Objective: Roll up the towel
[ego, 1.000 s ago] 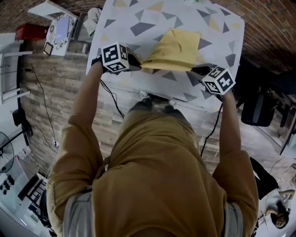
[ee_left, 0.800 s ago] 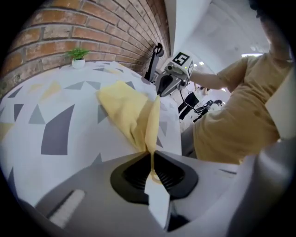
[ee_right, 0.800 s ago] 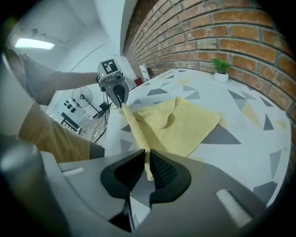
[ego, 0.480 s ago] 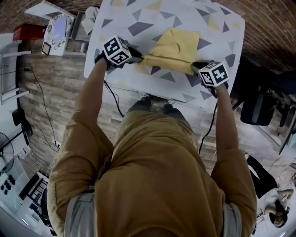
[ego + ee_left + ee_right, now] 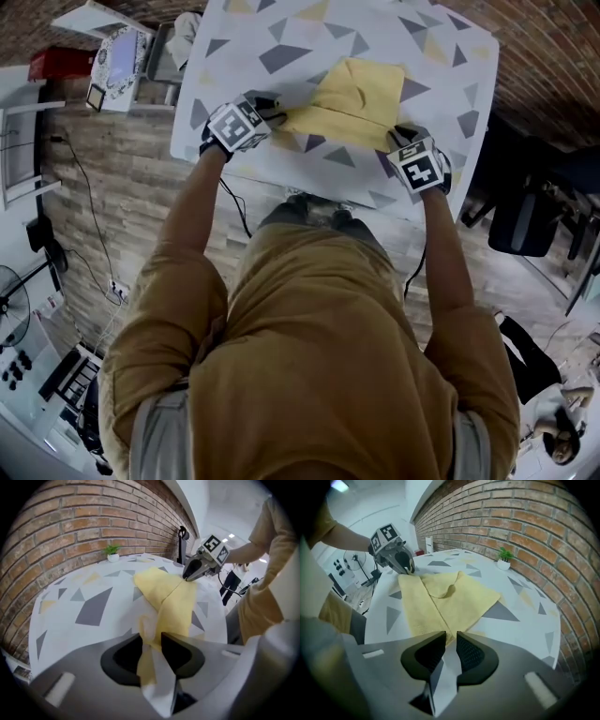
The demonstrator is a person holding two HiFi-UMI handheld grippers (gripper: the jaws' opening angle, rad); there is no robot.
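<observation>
The yellow towel (image 5: 354, 89) lay partly folded over itself on the triangle-patterned tabletop (image 5: 272, 37), its near edge stretched between the two grippers at the side nearest the person. The left gripper (image 5: 272, 110) pointed steeply down at the towel's left near corner; its jaws were opening, with the yellow cloth hanging loosely between them. The right gripper (image 5: 401, 137) had its jaws almost together, pinched on the right near corner. A small potted plant (image 5: 112, 551) stood at the tabletop's far edge, by the brick wall (image 5: 70, 527).
</observation>
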